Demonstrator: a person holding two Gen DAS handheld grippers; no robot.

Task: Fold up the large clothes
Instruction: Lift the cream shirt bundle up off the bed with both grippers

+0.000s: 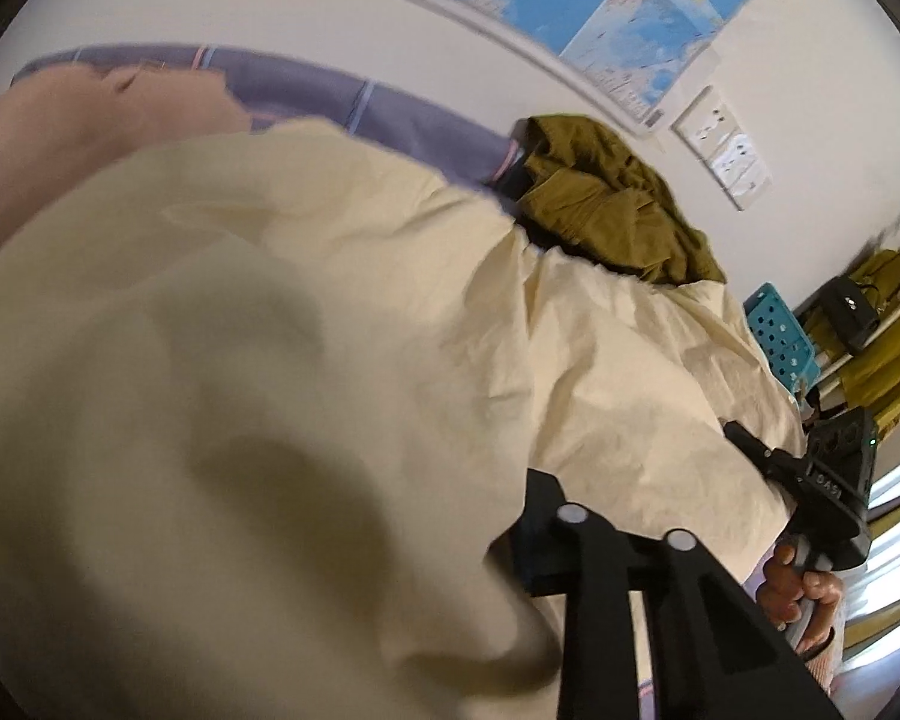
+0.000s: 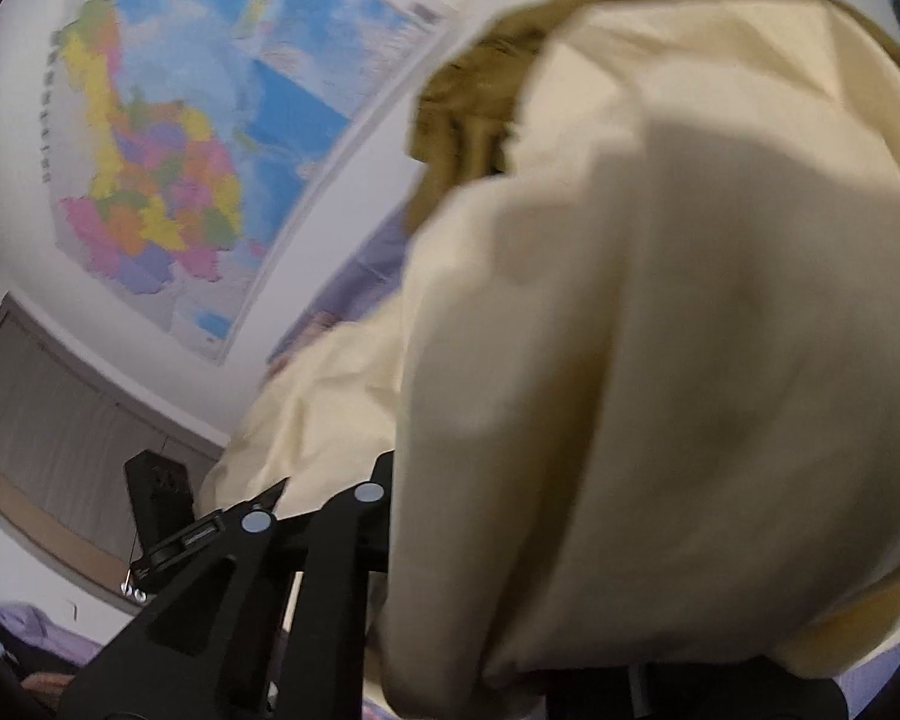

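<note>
My left gripper (image 1: pixel 528 546) is clenched on the cream garment (image 1: pixel 270 390), whose cloth drapes over its fingers. My right gripper (image 2: pixel 384 516) likewise grips that cream cloth, which billows up and fills most of its view. The garment lies spread over the purple bedsheet (image 1: pixel 330 99), with an olive garment (image 1: pixel 618 198) bunched at its far edge. My right hand (image 1: pixel 801 594) shows beside the cloth. Maps (image 2: pixel 168 138) hang on the wall.
</note>
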